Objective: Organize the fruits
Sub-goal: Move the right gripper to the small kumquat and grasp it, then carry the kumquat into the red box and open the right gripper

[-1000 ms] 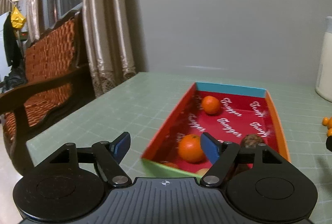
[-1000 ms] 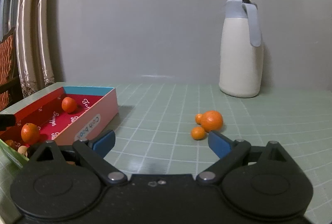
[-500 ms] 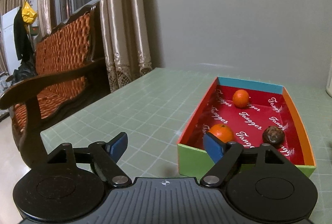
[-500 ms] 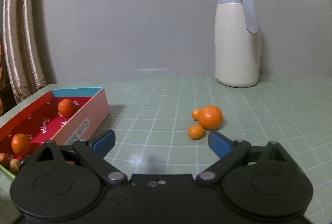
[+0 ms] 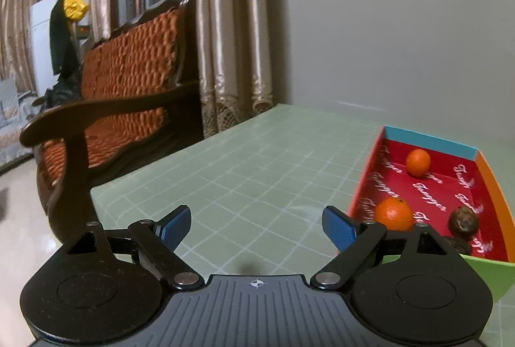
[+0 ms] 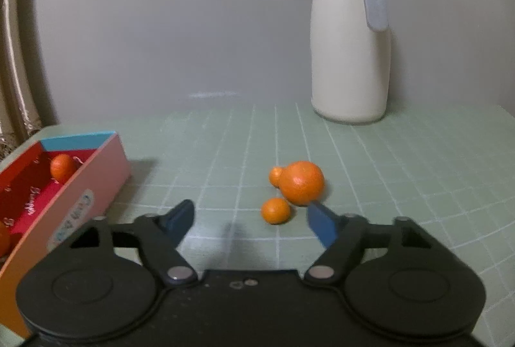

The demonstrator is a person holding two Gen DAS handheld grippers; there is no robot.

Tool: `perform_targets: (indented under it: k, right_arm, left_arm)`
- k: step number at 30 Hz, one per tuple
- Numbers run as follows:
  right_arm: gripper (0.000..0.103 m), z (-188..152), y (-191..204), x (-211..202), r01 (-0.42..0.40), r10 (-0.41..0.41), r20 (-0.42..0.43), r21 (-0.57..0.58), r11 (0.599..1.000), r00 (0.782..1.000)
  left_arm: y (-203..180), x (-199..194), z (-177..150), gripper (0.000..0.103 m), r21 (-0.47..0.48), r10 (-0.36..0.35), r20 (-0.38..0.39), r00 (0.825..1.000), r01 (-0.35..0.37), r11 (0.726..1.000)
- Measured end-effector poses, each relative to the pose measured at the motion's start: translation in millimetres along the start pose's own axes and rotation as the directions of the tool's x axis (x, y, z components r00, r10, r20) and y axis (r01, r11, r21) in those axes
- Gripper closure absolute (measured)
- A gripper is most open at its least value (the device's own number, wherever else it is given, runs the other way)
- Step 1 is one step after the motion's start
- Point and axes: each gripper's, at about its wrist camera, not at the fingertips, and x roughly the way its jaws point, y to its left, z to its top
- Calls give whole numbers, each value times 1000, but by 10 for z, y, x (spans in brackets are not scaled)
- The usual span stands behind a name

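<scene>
A colourful box (image 5: 431,139) with a red inside lies at the right of the left wrist view. It holds two oranges (image 5: 393,213) (image 5: 417,162) and a dark brown fruit (image 5: 463,222). My left gripper (image 5: 257,226) hangs to the left of the box over bare table, its jaws opening with nothing between them. In the right wrist view a large orange (image 6: 302,183) and two small ones (image 6: 276,210) (image 6: 275,176) lie on the green table. My right gripper (image 6: 252,223) is just short of them, its jaws closing on empty air. The box's pink side (image 6: 87,186) is at the left.
A cream jug (image 6: 349,57) with a grey lid stands at the back right by the wall. A wooden sofa (image 5: 128,83) with orange cushions and curtains (image 5: 225,25) lie past the table's left edge. The green gridded table (image 6: 386,170) has room around the loose oranges.
The left gripper has drawn back and to the left out of the box, and its jaws stand wider. The right gripper has come nearer the loose oranges, and its jaws have narrowed.
</scene>
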Motion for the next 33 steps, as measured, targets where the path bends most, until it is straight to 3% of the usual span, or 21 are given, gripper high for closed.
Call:
perform_targets:
  k: [9, 16, 25, 29, 33]
  right_arm:
    - [57, 68, -129, 260, 6, -1, -84, 57, 998, 996]
    - [82, 80, -177, 296, 4, 2, -81, 72, 997, 997]
    - [82, 64, -153, 205, -56, 59, -55, 64, 996, 997]
    - [82, 52, 40, 71, -148, 149, -19, 17, 989, 989]
    - [82, 52, 331, -159, -271, 274, 37, -64, 960, 961]
  left_arm:
    - [44, 2, -6, 15, -8, 6, 10, 1000, -6, 1000]
    - [27, -5, -3, 15, -7, -5, 8, 1000, 5, 1000]
    - [19, -2, 1, 15, -8, -2, 8, 1000, 2, 1000]
    - [26, -12, -3, 15, -11, 3, 8, 1000, -3, 1000]
    - [63, -15, -7, 15, -19, 13, 7, 1000, -13, 1000]
